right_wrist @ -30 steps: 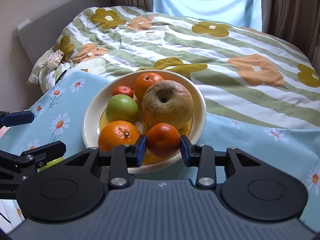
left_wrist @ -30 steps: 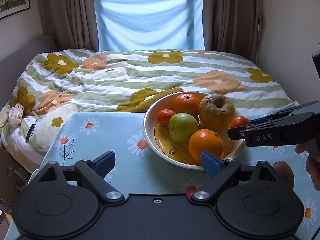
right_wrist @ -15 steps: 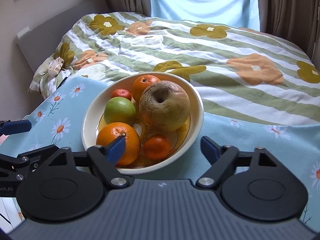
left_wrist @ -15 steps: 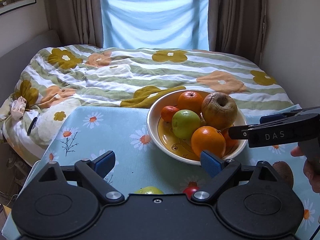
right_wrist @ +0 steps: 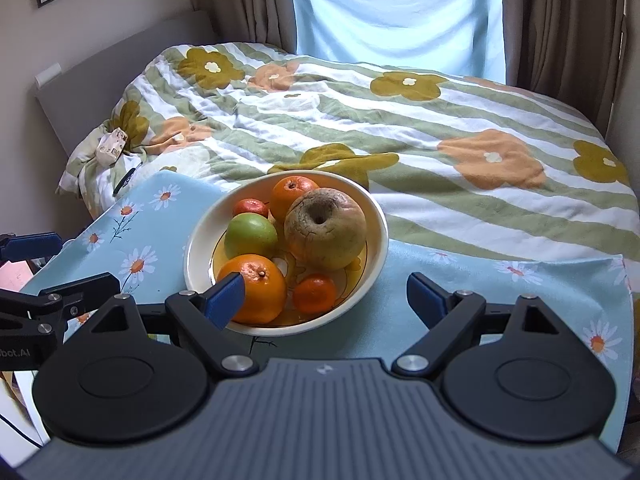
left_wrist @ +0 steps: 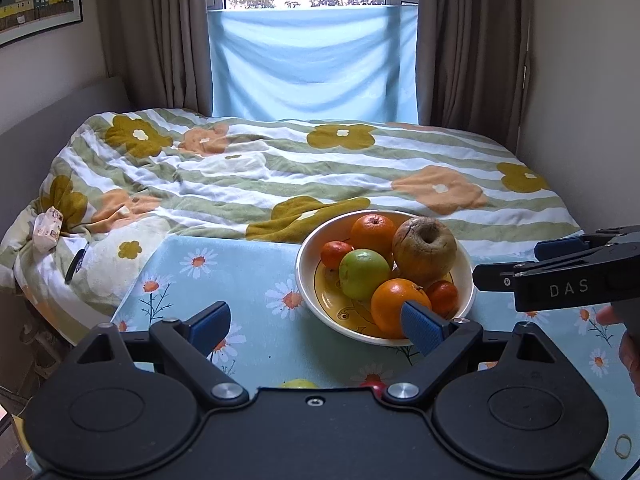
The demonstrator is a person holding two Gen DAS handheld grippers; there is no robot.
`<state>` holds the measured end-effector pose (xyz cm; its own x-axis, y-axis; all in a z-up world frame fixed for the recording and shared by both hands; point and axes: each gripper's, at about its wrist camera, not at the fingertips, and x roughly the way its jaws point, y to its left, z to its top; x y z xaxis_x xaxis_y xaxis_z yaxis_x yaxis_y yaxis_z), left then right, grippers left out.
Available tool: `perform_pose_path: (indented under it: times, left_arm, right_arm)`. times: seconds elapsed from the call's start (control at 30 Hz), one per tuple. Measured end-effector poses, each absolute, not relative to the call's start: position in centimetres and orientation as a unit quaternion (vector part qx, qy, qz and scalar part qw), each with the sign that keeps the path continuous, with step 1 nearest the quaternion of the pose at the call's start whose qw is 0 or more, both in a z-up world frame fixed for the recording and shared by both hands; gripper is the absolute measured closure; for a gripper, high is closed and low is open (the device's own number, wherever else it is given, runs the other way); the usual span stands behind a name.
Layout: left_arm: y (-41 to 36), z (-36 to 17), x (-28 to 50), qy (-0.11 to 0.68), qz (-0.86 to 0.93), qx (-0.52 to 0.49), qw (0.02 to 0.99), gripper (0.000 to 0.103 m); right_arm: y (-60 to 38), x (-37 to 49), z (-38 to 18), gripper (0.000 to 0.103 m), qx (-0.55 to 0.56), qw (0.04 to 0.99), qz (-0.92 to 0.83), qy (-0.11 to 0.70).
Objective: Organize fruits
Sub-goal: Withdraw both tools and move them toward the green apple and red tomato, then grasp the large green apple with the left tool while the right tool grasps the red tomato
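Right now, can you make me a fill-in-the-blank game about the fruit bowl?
1. The green apple lies in the ____.
2. The biggest fruit in the bowl is wrinkly and ____.
3. The right gripper has its jaws ____.
4. The tablecloth is printed with ____.

Missing words: bowl; brown; open; daisies

Bowl sits on the table; bed behind (two fruits, perhaps, nearer).
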<state>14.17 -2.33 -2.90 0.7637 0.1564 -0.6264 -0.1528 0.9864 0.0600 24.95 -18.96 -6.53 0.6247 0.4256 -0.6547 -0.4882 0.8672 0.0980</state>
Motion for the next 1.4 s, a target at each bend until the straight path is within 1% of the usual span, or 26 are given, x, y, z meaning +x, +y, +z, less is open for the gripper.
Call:
perform_pose_path:
  times: [0.3, 0.47, 0.8, 1.03, 1.4]
  left_arm:
    - [-3.2, -1.1, 11.5, 0.318, 0.075, 0.009, 0.945, 0.008]
    - [-3.0, -0.3, 9.9, 0.313, 0.068, 0.011, 0.947, 0.003]
    - [-2.0, 0.9, 7.2, 0.304, 0.005, 0.034, 0.952, 0.001]
    - [-0.4, 0.2, 6.6, 0.313, -0.041, 0.050, 0.948, 0.001]
    - [2.4, -2.6, 8.2, 0.339, -0.098, 0.090, 0.931, 0.001]
  right_arm:
    - [-20.1, 21.7, -3.9, 0.000, -0.047, 0.909, 0.243, 0.335]
    - [-20.5, 19.2, -2.8, 0.000, -0.042, 0.916, 0.228, 0.328]
    - [-20.6, 13.6, -0.5, 0.000, -0.039, 0.939, 0.148, 0.309]
    - [-20.2, 10.0, -1.1, 0.000, -0.002, 0.938, 0.102, 0.333]
    - [-18.9, 6.0, -4.7, 0.000, 0.044, 0.928, 0.030, 0.370]
